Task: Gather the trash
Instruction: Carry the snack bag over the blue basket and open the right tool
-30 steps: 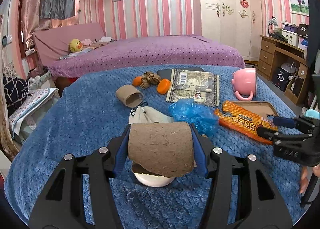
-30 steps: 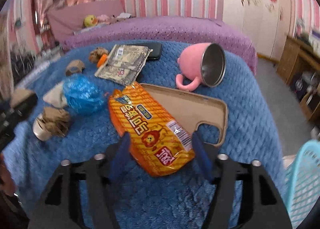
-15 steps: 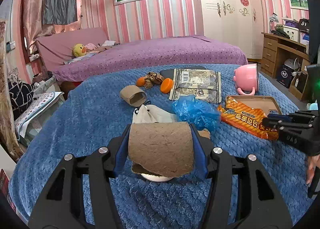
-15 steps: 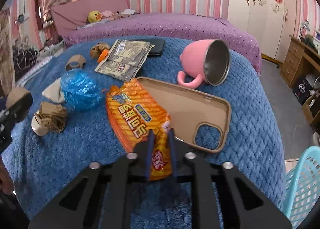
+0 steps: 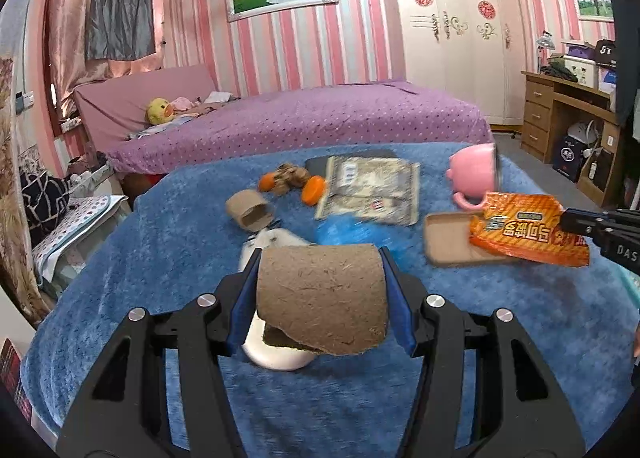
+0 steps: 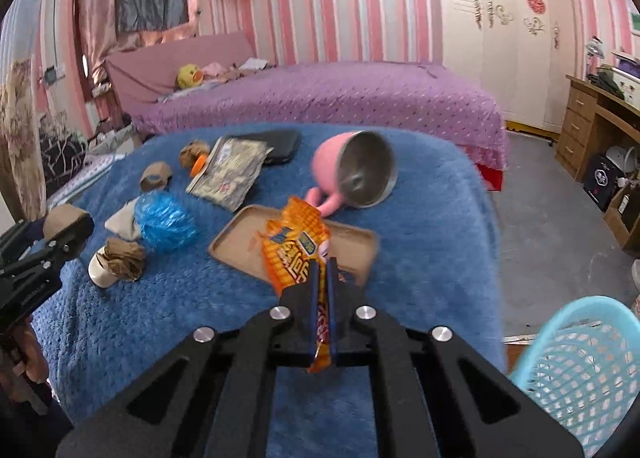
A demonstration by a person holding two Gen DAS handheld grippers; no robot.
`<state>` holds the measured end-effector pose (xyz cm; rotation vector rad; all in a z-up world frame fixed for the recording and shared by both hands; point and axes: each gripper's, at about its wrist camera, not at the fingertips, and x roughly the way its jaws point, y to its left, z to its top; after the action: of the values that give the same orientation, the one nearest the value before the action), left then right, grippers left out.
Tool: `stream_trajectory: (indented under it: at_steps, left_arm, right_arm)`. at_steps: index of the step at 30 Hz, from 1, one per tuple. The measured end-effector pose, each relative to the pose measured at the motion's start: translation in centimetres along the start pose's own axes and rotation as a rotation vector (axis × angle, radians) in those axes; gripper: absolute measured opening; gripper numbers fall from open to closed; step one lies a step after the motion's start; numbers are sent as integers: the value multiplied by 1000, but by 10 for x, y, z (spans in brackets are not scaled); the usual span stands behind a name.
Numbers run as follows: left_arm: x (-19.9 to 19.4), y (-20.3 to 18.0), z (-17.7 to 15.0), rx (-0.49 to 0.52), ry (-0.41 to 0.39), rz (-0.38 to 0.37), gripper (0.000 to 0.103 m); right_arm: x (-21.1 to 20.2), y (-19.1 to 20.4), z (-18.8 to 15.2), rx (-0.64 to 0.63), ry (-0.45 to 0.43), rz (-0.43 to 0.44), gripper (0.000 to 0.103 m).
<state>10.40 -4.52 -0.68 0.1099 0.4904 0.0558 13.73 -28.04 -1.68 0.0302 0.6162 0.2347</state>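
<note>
Midway: right gripper pinches orange snack wrapper, lifted above phone case; left gripper clamps cardboard tube. Blue bag, paper cup, second tube, foil packet remain on blue blanket. Basket beside, lower right.

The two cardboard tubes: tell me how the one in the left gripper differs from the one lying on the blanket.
The held cardboard tube is clamped across the left gripper, above the blanket; the loose cardboard tube lies free on the blanket.
The held tube shows its side; the loose one shows its open end.
The held tube has a torn lower edge; the loose one looks whole.
Both are plain brown cardboard.
</note>
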Motion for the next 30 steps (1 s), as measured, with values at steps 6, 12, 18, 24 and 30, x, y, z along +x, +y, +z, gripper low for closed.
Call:
stream_trajectory:
  at_steps: [6,12,18,24,30]
  left_arm:
    - [-8,-53,14,6,-17,-74,55]
    - [-18,-129,14,59,-21,-184,55]
    - [-30,-202,4,65,6,-315,55]
    - [-37,-262,-4,127,23,-380,55]
    - [-39,-299,1,145,40,-417,55]
  right_arm:
    - [-46,-49,-4,37,-50,-68,4]
    - [-97,-103,-18,62,-93,-163,4]
    - [-130,-166,-46,145,-88,-246,4]
    - [-138,-204,-72,173,-38,-342,4]
    - [-150,-234,-91,213,-22,-406,4]
